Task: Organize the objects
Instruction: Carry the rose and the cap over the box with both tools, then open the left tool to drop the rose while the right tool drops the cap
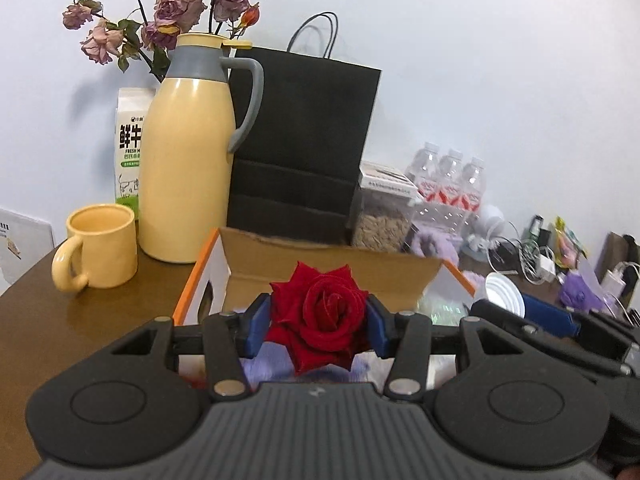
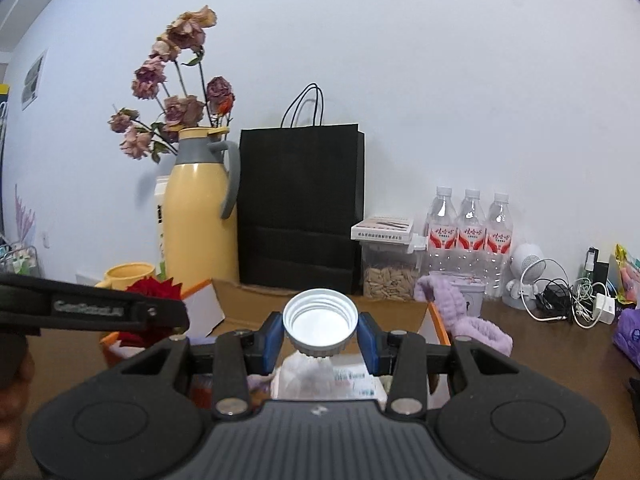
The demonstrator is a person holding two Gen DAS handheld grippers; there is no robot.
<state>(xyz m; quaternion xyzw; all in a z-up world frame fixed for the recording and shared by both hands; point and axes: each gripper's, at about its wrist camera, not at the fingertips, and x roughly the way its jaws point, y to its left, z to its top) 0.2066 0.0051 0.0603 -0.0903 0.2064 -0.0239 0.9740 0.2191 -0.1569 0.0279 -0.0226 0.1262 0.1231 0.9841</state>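
Observation:
My left gripper [image 1: 318,320] is shut on a red rose bloom [image 1: 320,314], held above an open cardboard box [image 1: 332,268] with orange edges. My right gripper [image 2: 321,334] is shut on a white screw cap [image 2: 320,320], its hollow side facing the camera, above the same box [image 2: 248,304]. In the left wrist view the white cap [image 1: 505,292] and the right gripper's blue pad show at the right. From the right wrist camera, the left gripper's black arm [image 2: 92,308] and the rose [image 2: 154,288] appear at the left. The box holds a plastic packet [image 2: 320,380] and purple cloth.
On the brown table stand a yellow mug [image 1: 100,246], a yellow thermos jug [image 1: 192,160], a milk carton [image 1: 130,148], wilted roses [image 1: 168,12], a black paper bag [image 1: 304,148], a seed jar [image 2: 390,272], three water bottles [image 2: 470,228], a purple headband [image 2: 468,312] and tangled cables [image 2: 568,300].

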